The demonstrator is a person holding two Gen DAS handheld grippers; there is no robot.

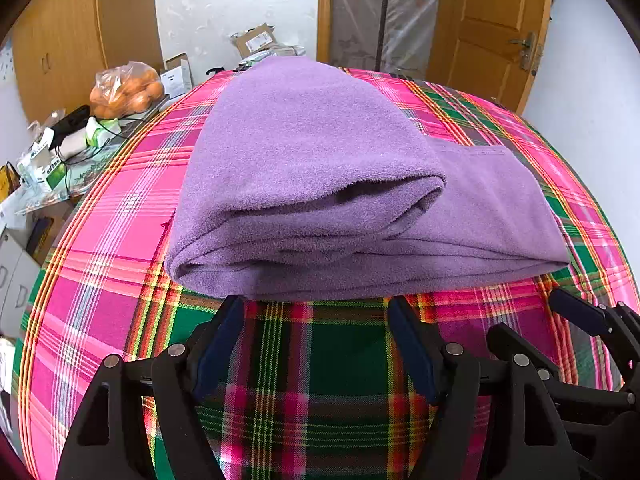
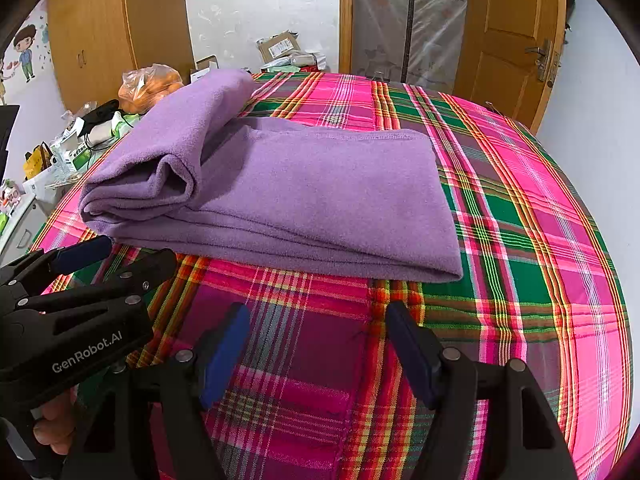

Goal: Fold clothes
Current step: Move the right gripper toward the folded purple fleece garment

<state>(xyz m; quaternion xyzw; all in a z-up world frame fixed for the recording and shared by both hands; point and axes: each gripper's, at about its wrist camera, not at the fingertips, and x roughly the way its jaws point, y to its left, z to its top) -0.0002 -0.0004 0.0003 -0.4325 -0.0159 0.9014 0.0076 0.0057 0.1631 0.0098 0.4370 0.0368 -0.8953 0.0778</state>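
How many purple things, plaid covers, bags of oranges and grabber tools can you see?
Purple folded cloth: 1
Plaid bedcover: 1
Bag of oranges: 1
Grabber tools: 2, the left gripper and the right gripper, both open and empty
Total: 5

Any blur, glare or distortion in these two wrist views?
Left wrist: sharp, evenly lit, strong fisheye bulge bending the plaid bedspread; soft shadow in the purple blanket fold. Right wrist: equally sharp, same bulge, dark corners, mild glare on the plastic sheet.
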